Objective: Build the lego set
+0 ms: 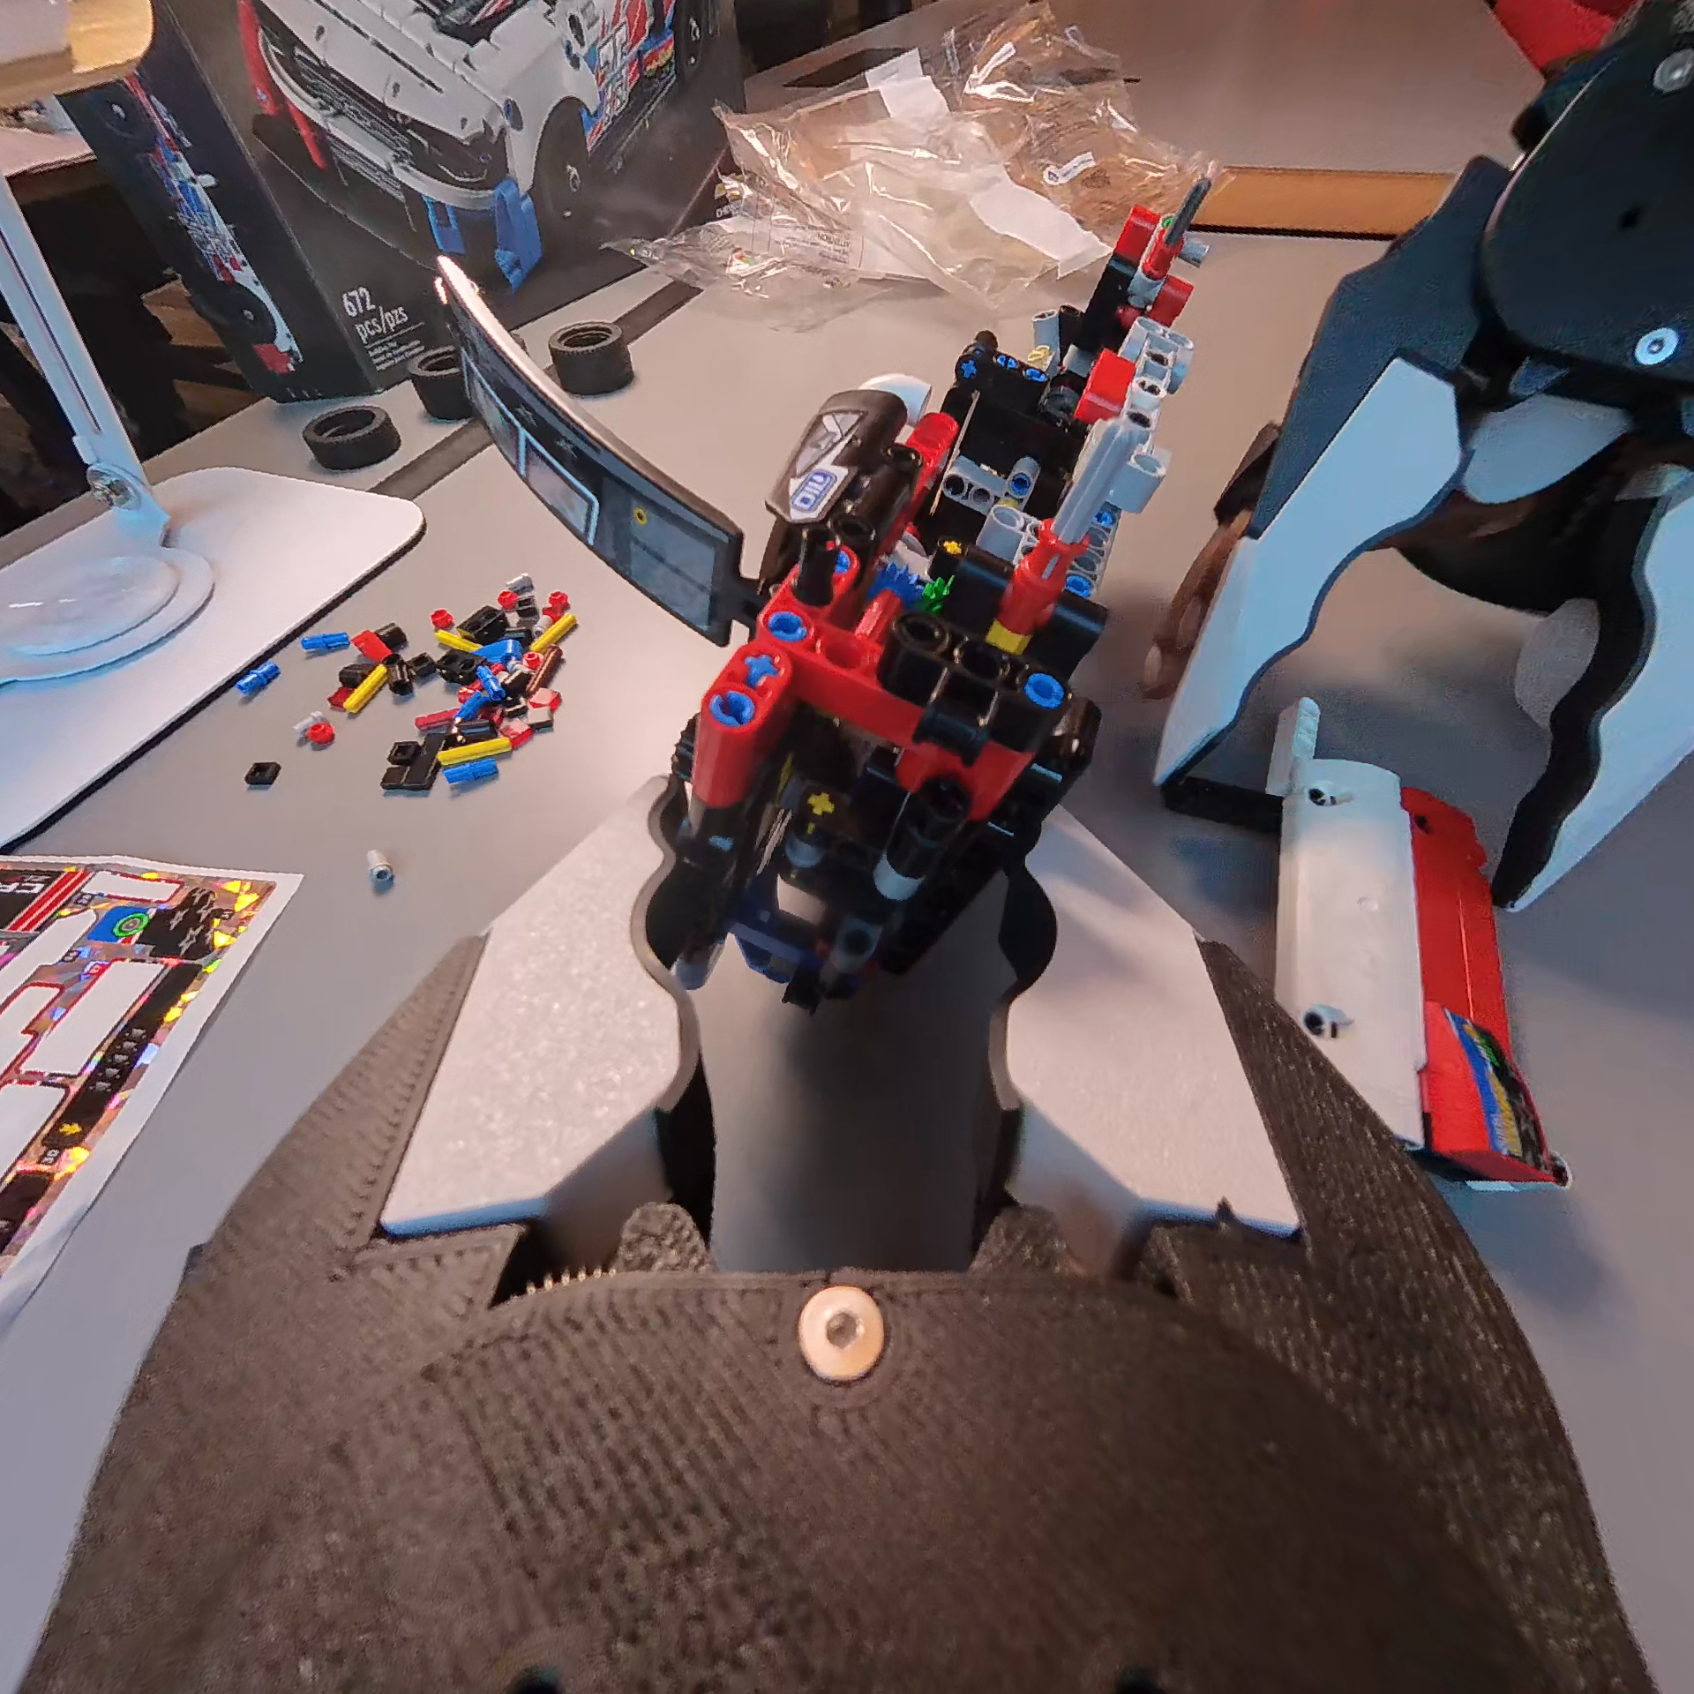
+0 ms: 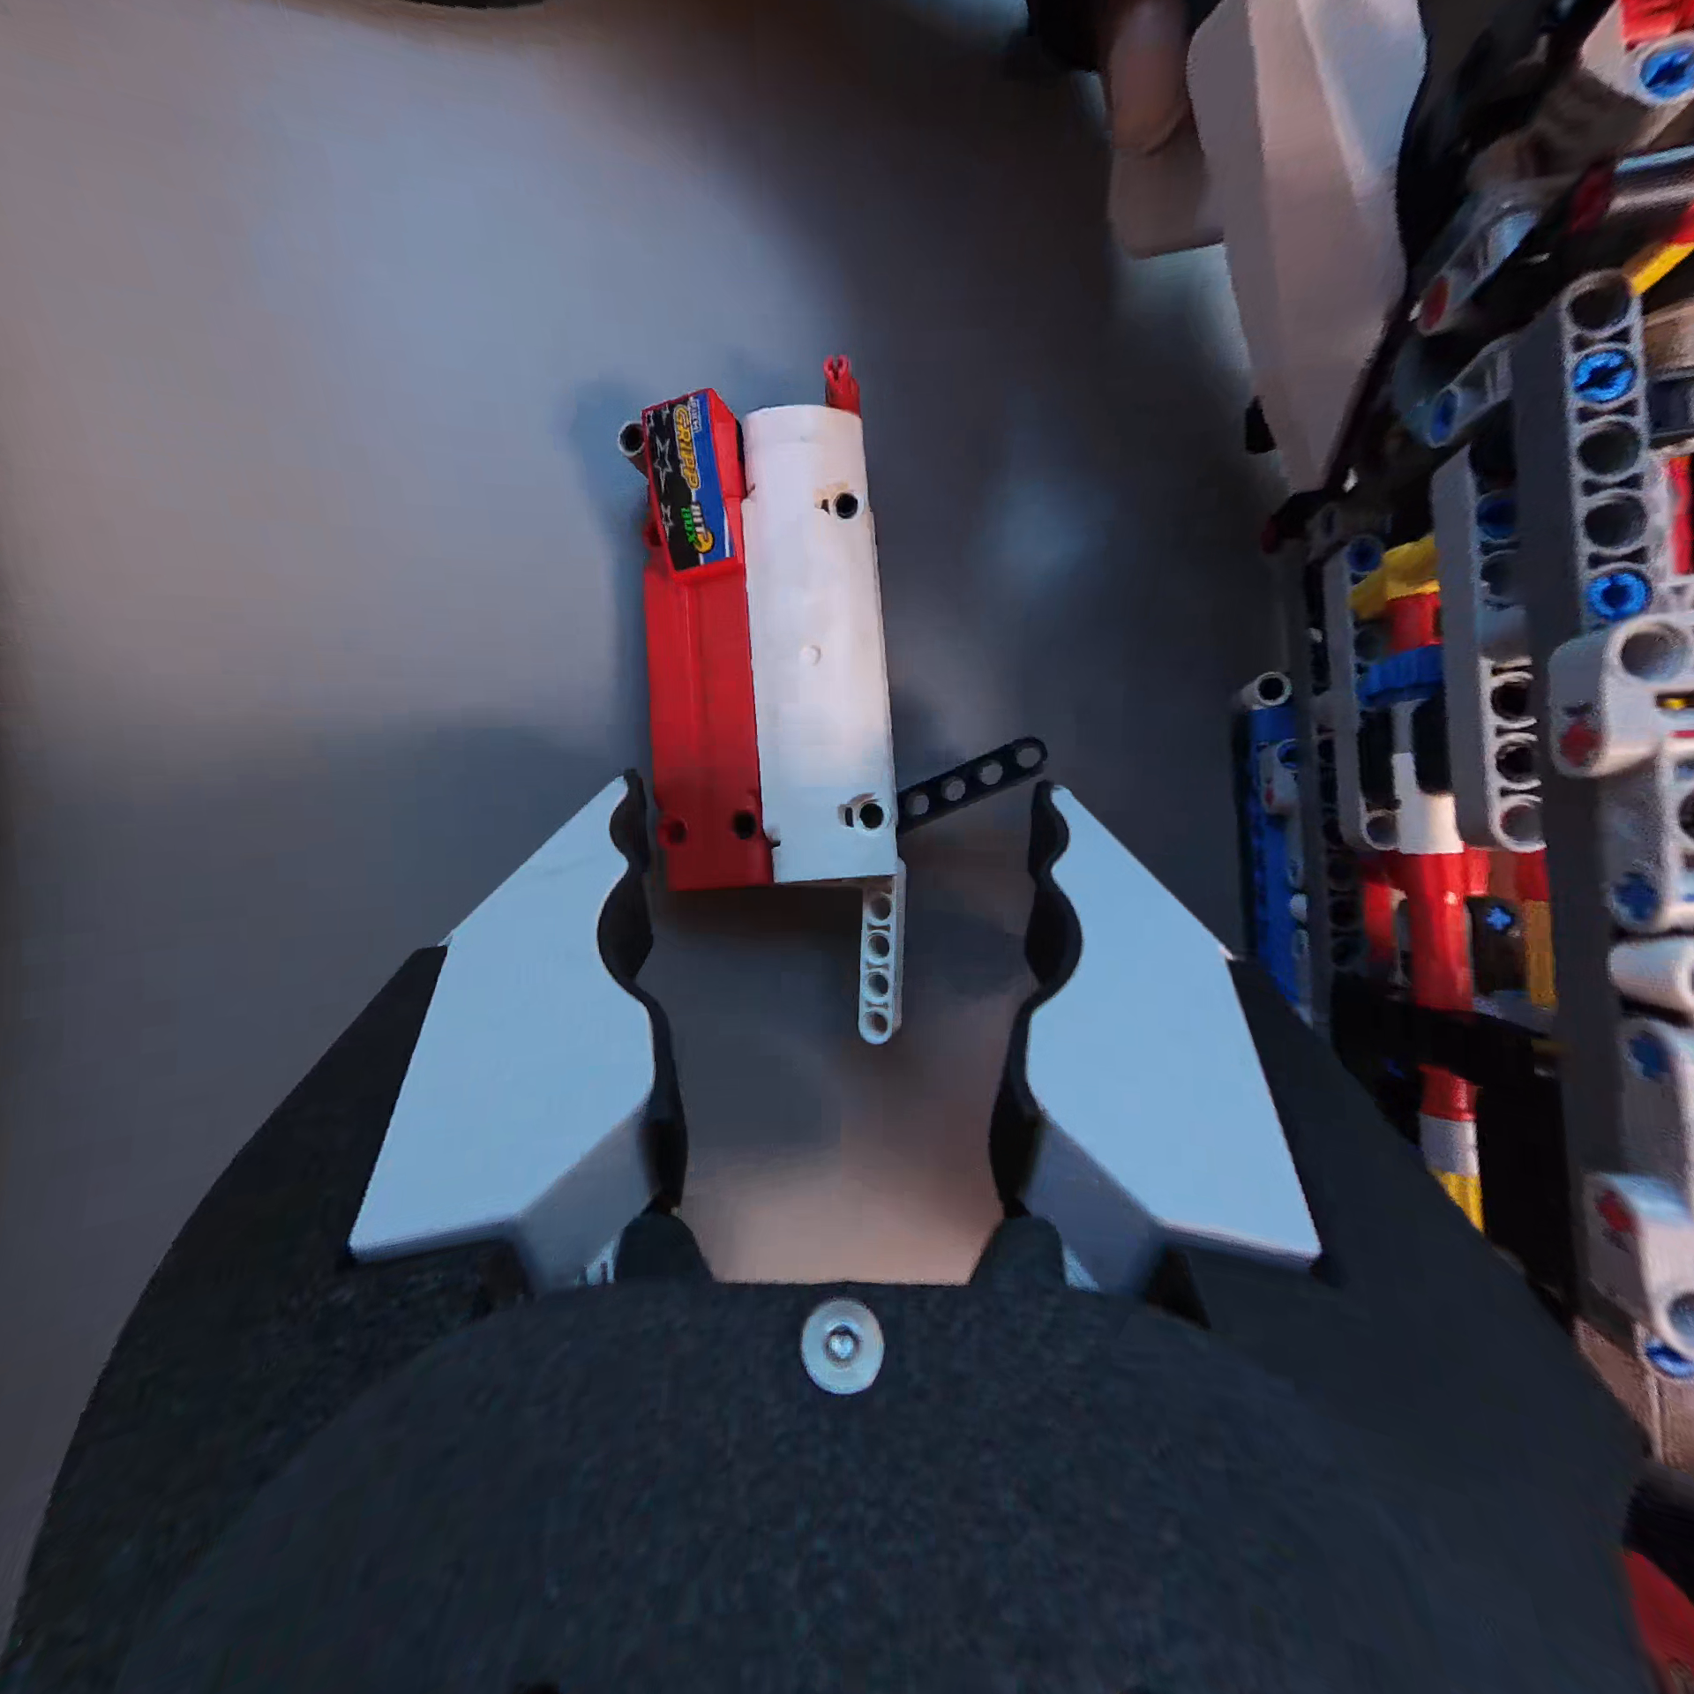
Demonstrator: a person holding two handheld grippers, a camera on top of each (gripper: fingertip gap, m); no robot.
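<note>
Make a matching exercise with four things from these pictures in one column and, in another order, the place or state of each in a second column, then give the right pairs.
Things:
1. chassis
2. red and white panel
3. loose pieces
4. tyres

Places or states:
A. lying flat on the table, in front of the open right claw
B. in a small heap beside the white stand base
C. held in the left claw
D. in front of the set's box

Pairs: 1-C, 2-A, 3-B, 4-D
</note>
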